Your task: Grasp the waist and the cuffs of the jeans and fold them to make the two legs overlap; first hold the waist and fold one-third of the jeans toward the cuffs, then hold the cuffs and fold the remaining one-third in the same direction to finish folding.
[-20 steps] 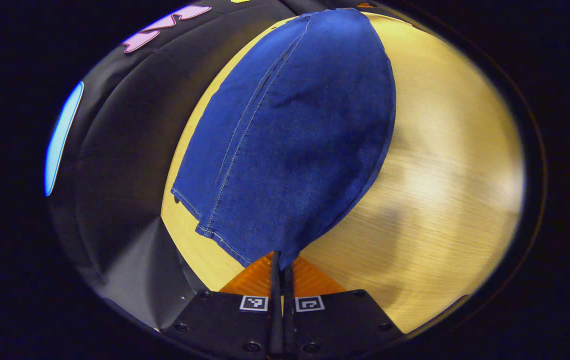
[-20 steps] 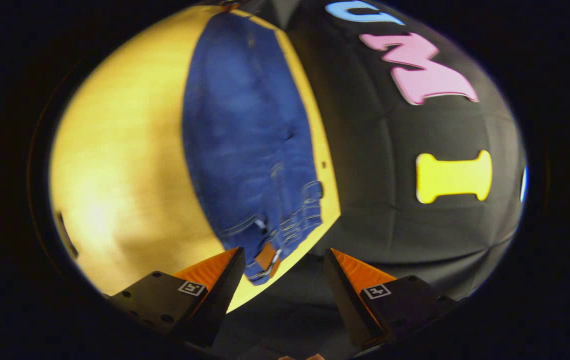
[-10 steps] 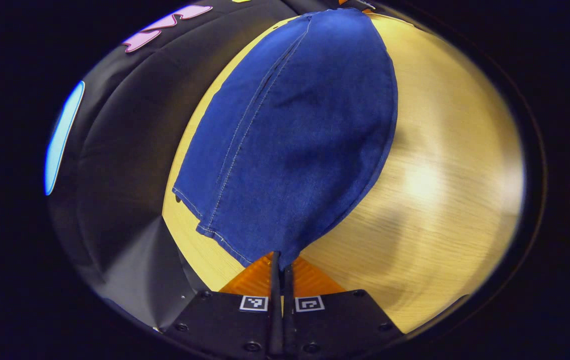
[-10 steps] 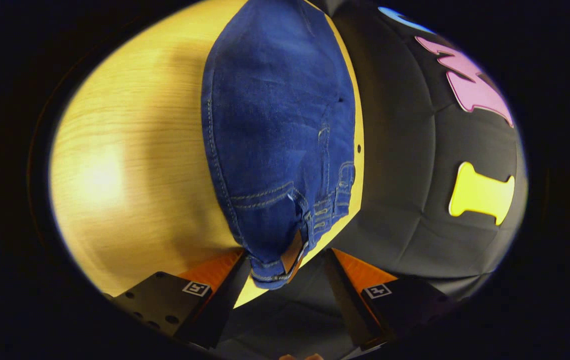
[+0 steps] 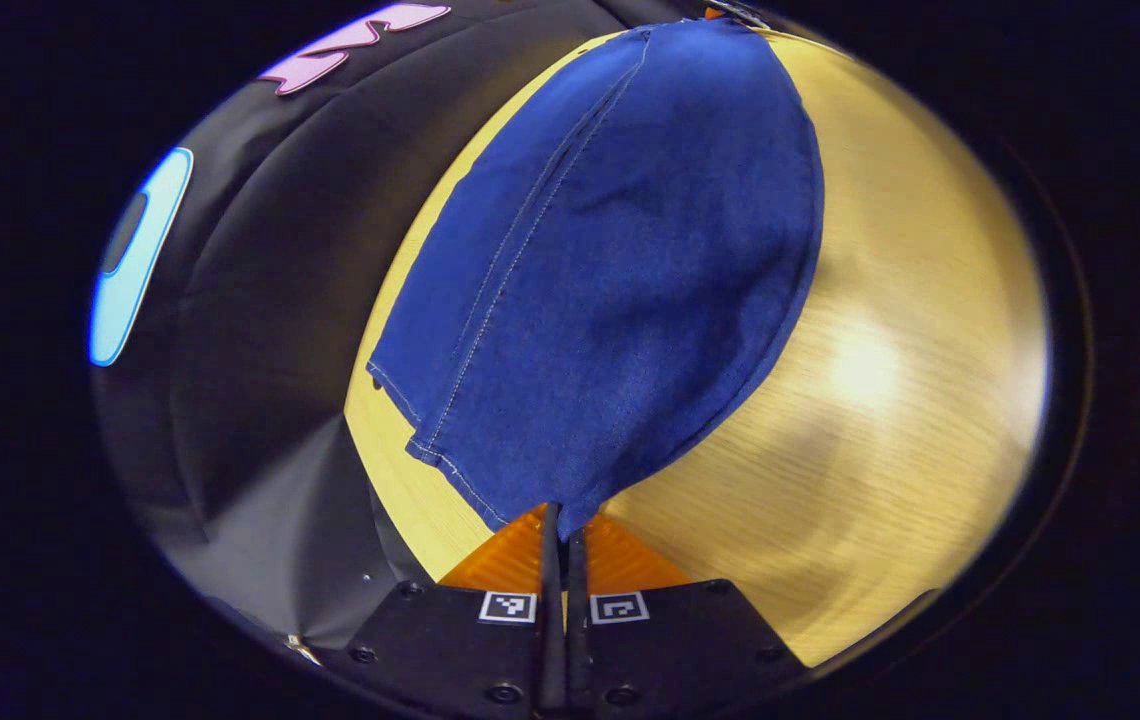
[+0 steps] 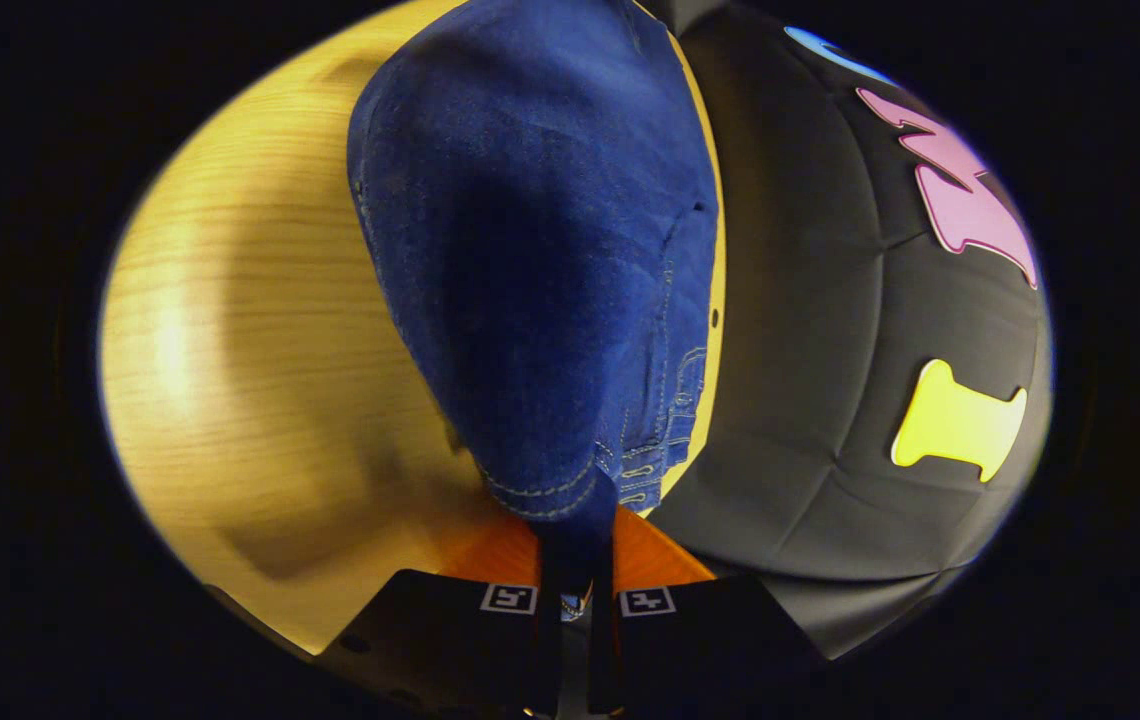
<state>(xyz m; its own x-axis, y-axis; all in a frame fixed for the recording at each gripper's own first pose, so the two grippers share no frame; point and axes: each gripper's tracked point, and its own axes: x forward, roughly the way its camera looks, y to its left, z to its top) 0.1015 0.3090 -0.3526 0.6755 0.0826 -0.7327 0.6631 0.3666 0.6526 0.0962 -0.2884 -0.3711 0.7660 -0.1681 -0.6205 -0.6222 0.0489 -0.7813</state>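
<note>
Blue jeans (image 5: 610,270) lie lengthwise along the far edge of a pale wooden table (image 5: 880,400). In the left gripper view my left gripper (image 5: 563,525) is shut on the near corner of the cuffs, whose stitched hem (image 5: 435,455) runs off to the left. In the right gripper view the same jeans (image 6: 550,260) stretch away from the waist end. My right gripper (image 6: 575,545) is shut on the waistband there, and the denim rises in a hump just ahead of the orange fingers (image 6: 485,555). Belt loops (image 6: 675,395) show at the right side.
The black cloth wall (image 6: 830,330) stands right behind the table's far edge, close beside the jeans. Bare wooden tabletop (image 6: 240,360) spreads on the other side of the jeans in both views.
My right gripper came forward onto the waist end and went from open to shut on the waistband, lifting the denim a little. My left gripper stayed shut on the cuffs and shifted slightly.
</note>
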